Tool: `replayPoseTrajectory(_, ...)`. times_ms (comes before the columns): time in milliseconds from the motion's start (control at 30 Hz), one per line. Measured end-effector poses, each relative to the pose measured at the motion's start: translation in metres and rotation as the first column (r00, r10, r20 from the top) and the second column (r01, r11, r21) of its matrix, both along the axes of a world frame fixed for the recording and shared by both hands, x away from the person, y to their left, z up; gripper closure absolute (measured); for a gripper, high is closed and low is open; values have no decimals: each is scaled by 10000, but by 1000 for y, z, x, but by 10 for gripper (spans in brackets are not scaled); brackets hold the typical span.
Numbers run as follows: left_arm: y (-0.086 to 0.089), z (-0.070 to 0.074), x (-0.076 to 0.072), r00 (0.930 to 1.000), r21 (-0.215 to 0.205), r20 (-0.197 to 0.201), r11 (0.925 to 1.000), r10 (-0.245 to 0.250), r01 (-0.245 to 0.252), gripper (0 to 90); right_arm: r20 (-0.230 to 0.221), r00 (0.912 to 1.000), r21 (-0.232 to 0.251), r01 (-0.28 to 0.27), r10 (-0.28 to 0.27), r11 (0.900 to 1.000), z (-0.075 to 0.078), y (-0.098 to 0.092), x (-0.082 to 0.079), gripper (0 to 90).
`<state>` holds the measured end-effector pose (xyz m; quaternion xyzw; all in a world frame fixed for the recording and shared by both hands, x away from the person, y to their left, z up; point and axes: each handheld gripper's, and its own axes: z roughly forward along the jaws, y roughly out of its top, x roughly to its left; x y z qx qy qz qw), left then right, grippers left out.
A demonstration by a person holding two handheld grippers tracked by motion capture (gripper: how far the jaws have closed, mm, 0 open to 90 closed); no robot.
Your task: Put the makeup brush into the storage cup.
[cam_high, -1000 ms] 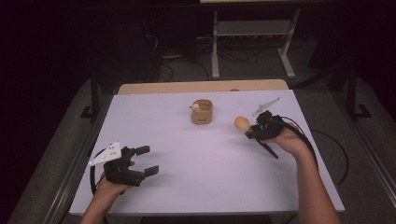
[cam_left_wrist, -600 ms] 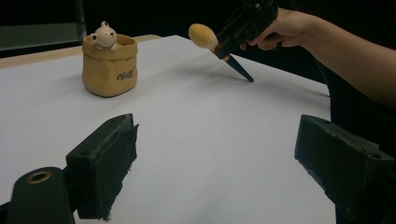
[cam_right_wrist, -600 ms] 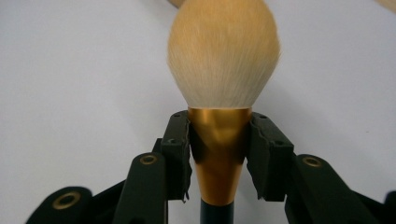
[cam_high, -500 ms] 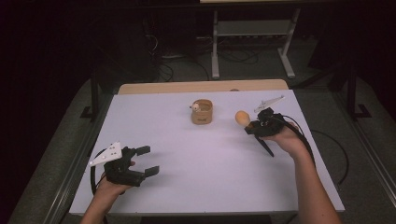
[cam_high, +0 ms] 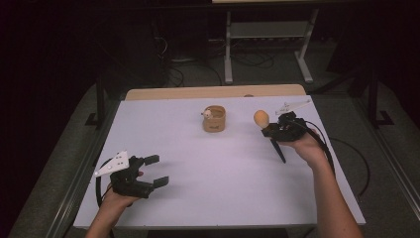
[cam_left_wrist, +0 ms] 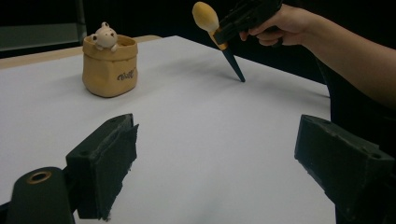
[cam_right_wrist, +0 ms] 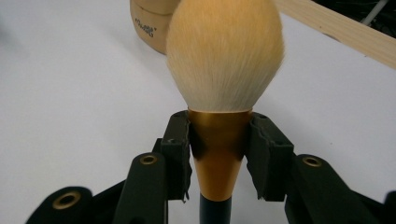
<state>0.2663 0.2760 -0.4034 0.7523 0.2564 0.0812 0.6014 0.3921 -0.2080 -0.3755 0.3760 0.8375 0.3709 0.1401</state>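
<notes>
A makeup brush with a tan bristle head, gold ferrule and dark handle is held at the right of the white table. My right gripper is shut on its ferrule, and the handle slants down toward the table. In the right gripper view both pads clamp the ferrule below the brush head, at the right gripper. A tan pot with a small figurine on its rim stands at the table's middle back. My left gripper rests open at the front left, nothing between its fingers.
A wooden strip runs along the table's far edge, with a metal stand on the dark floor behind it. The left gripper view looks across bare table toward the pot and the brush.
The right hand has shifted slightly, carrying the brush head a little farther back and higher. The left gripper has stayed where it was.
</notes>
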Motion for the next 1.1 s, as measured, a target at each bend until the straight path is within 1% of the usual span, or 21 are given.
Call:
replayPoseTrajectory(67, 0, 0, 0, 10000, -6, 5, 10000, 2, -2, 125, 133, 9999, 137, 57, -59, 9999, 1, -1, 0, 610)
replayPoseTrajectory(100, 0, 0, 0, 10000, -17, 4, 10000, 9, -9, 125, 90, 9999, 146, 118, -120, 9998, 1, -1, -1, 611)
replayPoseTrajectory(167, 1, 0, 0, 10000, -16, 9, 10000, 13, -13, 125, 165, 9997, 361, 175, -181, 9992, 3, -2, -1, 611)
replayPoseTrajectory(200, 1, 0, 0, 10000, -32, -7, 10000, 16, -16, 124, 260, 9996, 443, 133, -145, 9989, 3, -2, -1, 610)
replayPoseTrajectory(267, 1, 0, 0, 10000, -29, -13, 10000, 11, -11, 124, 245, 9996, 502, 119, -131, 9987, 4, -3, -2, 611)
replayPoseTrajectory(300, 0, 0, 0, 10000, -50, -19, 10000, 15, -15, 125, 411, 9990, 628, 139, -165, 9979, 7, -4, -3, 611)
replayPoseTrajectory(367, 0, 0, 0, 10000, -75, -14, 10000, 33, -33, 125, 470, 9988, 683, 128, -161, 9976, 8, -6, -3, 610)
replayPoseTrajectory(400, 0, 0, 0, 10000, -76, -11, 10000, 33, -33, 124, 490, 9984, 893, 220, -265, 9958, 10, -7, -4, 610)
replayPoseTrajectory(433, 0, 0, 0, 10000, -75, -20, 10000, 33, -33, 125, 643, 9974, 1045, 243, -311, 9942, 11, -8, -4, 610)
replayPoseTrajectory(600, 1, 0, 0, 10000, -62, -8, 10000, 42, -42, 125, 829, 9956, 1283, 326, -435, 9912, 12, -10, -4, 611)
replayPoseTrajectory(633, 1, 0, -1, 10000, -169, -7, 9998, 59, -59, 125, 891, 9949, 1347, 356, -479, 9903, 13, -11, -4, 611)
replayPoseTrajectory(700, 1, 1, -1, 10000, -162, 37, 9999, 55, -55, 125, 912, 9945, 1609, 370, -522, 9863, 13, -11, -4, 611)
replayPoseTrajectory(767, 2, 1, -1, 10000, -156, 49, 9999, 61, -61, 125, 996, 9933, 1773, 398, -581, 9833, 13, -11, -5, 611)
replayPoseTrajectory(900, 2, 1, -1, 10000, -145, 47, 9999, 33, -32, 126, 1145, 9919, 2073, 299, -547, 9778, 13, -11, -5, 611)
replayPoseTrajectory(1000, 1, 1, -1, 10000, -151, 41, 9999, 38, -37, 126, 1295, 9901, 2150, 250, -539, 9763, 12, -9, -5, 611)
replayPoseTrajectory(1100, 1, 1, -1, 10000, -150, 31, 9999, 48, -47, 125, 1399, 9884, 2332, 248, -588, 9721, 12, -8, -5, 611)
